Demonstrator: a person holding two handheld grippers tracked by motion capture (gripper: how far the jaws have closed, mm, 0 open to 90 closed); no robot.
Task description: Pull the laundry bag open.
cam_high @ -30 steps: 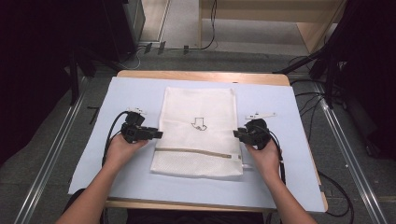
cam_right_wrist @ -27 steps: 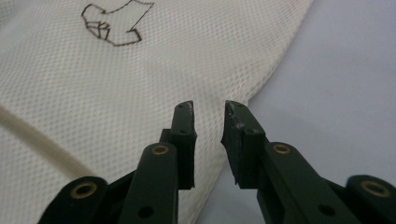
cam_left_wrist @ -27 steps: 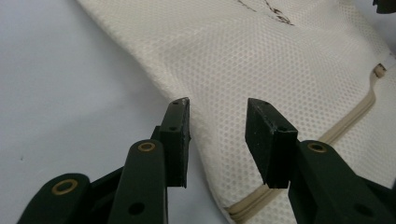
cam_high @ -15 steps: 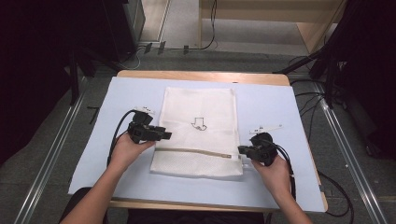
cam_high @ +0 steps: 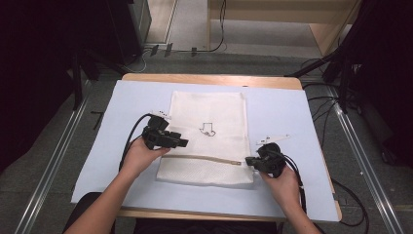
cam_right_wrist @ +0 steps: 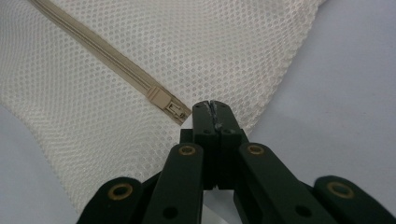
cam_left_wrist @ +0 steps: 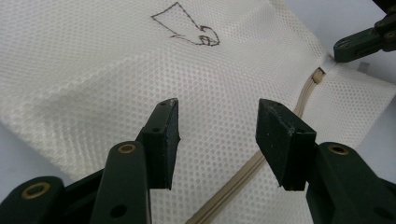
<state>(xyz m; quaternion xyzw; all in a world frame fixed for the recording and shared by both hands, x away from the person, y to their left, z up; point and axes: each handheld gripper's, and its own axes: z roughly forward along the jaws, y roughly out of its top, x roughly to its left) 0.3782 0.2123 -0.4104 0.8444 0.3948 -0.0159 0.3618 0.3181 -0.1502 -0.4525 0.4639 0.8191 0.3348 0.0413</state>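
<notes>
A white mesh bag (cam_high: 209,122) with a small drawn mark (cam_high: 208,129) lies flat on a light blue mat (cam_high: 287,112). A beige zipper (cam_high: 204,158) runs across its near part. My left gripper (cam_high: 184,143) hovers open over the bag's left side, above the zipper; its jaws (cam_left_wrist: 217,121) hold nothing. My right gripper (cam_high: 249,161) sits at the zipper's right end. Its jaws (cam_right_wrist: 214,109) are shut just past the slider (cam_right_wrist: 161,99), with a thin pale sliver pinched between the tips, apparently the pull. The right gripper's tip (cam_left_wrist: 345,46) also shows in the left gripper view.
The mat covers a wooden table (cam_high: 209,78). Bare mat lies left and right of the bag. Cables (cam_high: 129,141) trail from both grippers. Metal floor rails (cam_high: 53,161) and dark equipment flank the table.
My right gripper has moved toward the person along the bag's right edge to the zipper's end and is shut there. The left gripper shifted slightly right over the bag.
</notes>
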